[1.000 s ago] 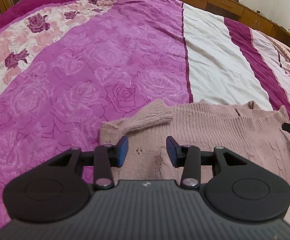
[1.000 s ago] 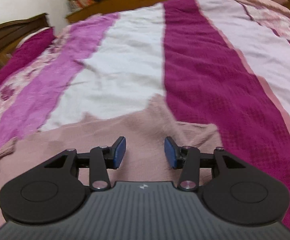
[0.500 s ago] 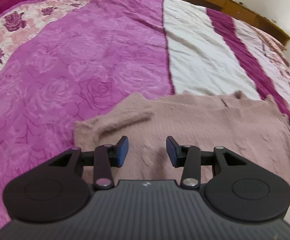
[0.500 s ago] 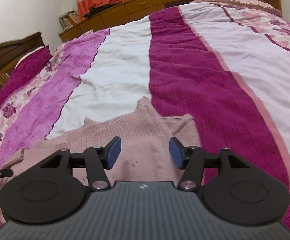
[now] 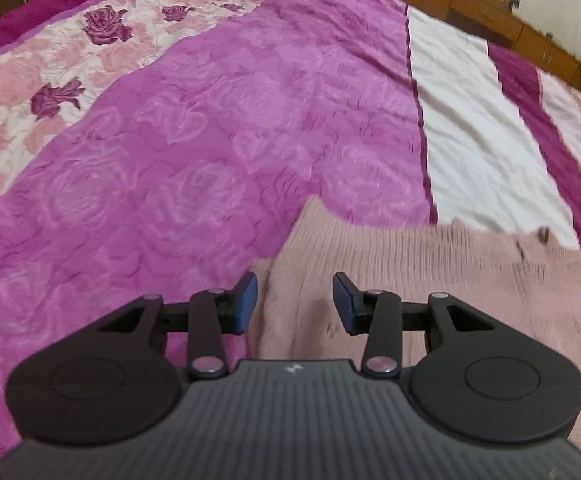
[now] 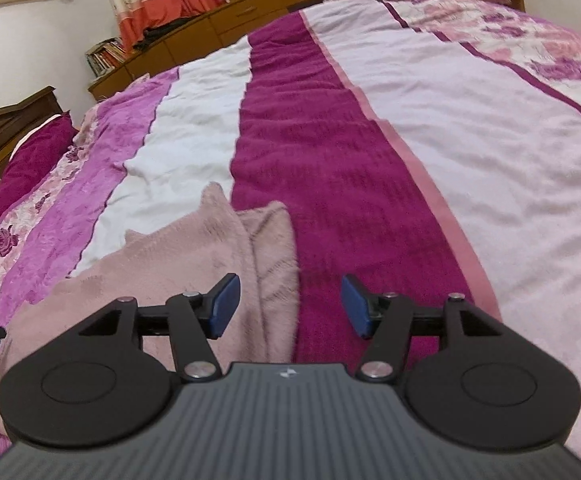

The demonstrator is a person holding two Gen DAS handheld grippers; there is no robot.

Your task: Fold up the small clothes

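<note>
Your pale pink knitted sweater (image 5: 430,276) lies flat on the striped bed quilt (image 6: 330,152). Your right gripper (image 6: 288,306) has slid to its right edge, jaws just widening, empty; your left gripper (image 5: 294,302), moderately spread, empty, now straddles the left edge. You look set to grasp both sides.

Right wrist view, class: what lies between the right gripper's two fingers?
The sweater's right edge and bare dark magenta bedspread. The right gripper has just been opening and grips nothing.
</note>
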